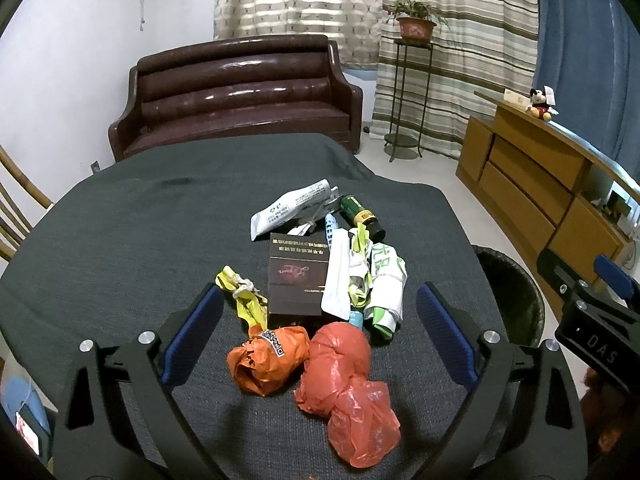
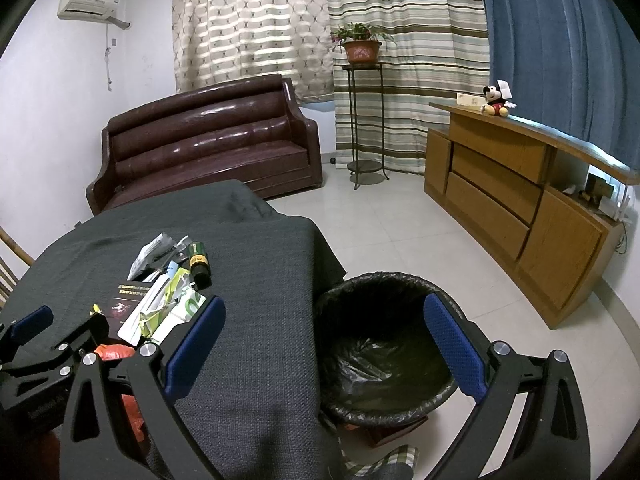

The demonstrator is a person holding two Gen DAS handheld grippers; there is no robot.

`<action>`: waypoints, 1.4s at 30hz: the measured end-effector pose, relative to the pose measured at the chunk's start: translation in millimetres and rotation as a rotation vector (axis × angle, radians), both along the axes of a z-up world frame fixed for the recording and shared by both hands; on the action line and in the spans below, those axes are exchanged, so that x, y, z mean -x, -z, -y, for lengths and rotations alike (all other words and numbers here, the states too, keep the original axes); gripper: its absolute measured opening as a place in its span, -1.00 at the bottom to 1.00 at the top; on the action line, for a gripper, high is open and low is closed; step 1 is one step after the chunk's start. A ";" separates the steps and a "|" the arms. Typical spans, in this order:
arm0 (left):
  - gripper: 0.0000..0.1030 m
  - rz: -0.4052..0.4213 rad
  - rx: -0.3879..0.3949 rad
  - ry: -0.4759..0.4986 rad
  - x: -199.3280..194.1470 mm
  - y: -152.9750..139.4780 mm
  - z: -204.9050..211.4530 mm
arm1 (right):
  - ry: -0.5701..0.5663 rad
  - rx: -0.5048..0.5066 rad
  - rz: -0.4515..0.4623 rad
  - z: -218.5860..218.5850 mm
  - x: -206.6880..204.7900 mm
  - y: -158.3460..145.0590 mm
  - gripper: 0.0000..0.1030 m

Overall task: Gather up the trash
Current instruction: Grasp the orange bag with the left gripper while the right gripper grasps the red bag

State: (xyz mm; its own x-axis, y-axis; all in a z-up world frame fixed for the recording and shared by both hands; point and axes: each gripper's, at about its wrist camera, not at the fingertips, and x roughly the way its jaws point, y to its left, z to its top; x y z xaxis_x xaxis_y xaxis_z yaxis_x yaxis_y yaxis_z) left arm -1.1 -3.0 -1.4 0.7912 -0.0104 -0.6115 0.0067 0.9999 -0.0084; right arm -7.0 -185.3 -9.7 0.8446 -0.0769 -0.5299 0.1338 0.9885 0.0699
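A pile of trash lies on the dark grey tablecloth (image 1: 140,220): two crumpled orange bags (image 1: 344,380), a dark box (image 1: 298,280), a yellow-green wrapper (image 1: 244,296), white wrappers (image 1: 384,284), a white tube (image 1: 292,208) and a green bottle (image 1: 360,212). My left gripper (image 1: 320,336) is open and empty, its jaws either side of the orange bags. My right gripper (image 2: 324,344) is open and empty, over the table's right edge and the black-lined bin (image 2: 384,352). The pile also shows in the right wrist view (image 2: 164,288).
A brown leather sofa (image 1: 240,92) stands behind the table. A plant stand (image 1: 412,92) and a wooden cabinet (image 2: 520,208) with a plush toy (image 2: 496,100) line the right side. A chair (image 1: 16,216) is at the left. Tiled floor (image 2: 380,232) lies between.
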 end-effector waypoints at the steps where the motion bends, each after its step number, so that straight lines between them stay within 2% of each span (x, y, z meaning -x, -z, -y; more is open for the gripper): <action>1: 0.83 0.001 0.000 0.000 0.1 0.0 -0.3 | 0.000 -0.001 -0.001 0.1 -0.1 -0.1 0.88; 6: 0.83 0.000 -0.002 -0.003 -0.4 1.4 -2.6 | 0.000 0.000 -0.003 -6.3 -1.3 9.6 0.88; 19: 0.81 -0.052 -0.003 -0.049 3.0 16.4 -46.1 | -0.039 -0.001 -0.034 -17.9 -2.0 18.4 0.88; 22: 0.64 -0.080 0.004 -0.048 3.1 22.4 -52.9 | -0.052 0.007 -0.042 -23.3 -0.9 20.9 0.87; 25: 0.63 -0.094 0.015 -0.036 3.0 25.4 -53.3 | -0.057 0.006 -0.049 -22.9 -0.3 21.1 0.87; 28: 0.63 -0.085 -0.008 -0.026 3.2 24.9 -48.4 | -0.058 0.003 -0.053 -21.5 0.9 20.1 0.87; 34: 0.47 -0.094 -0.016 -0.032 2.3 27.3 -57.8 | -0.062 0.002 -0.050 -22.1 -0.5 19.0 0.87; 38: 0.45 -0.101 -0.050 0.000 4.3 34.0 -56.0 | -0.068 -0.001 -0.058 -21.2 -1.6 19.4 0.87; 42: 0.38 -0.108 -0.050 0.042 -0.1 39.6 -51.0 | -0.073 -0.003 -0.065 -21.9 -1.7 17.8 0.87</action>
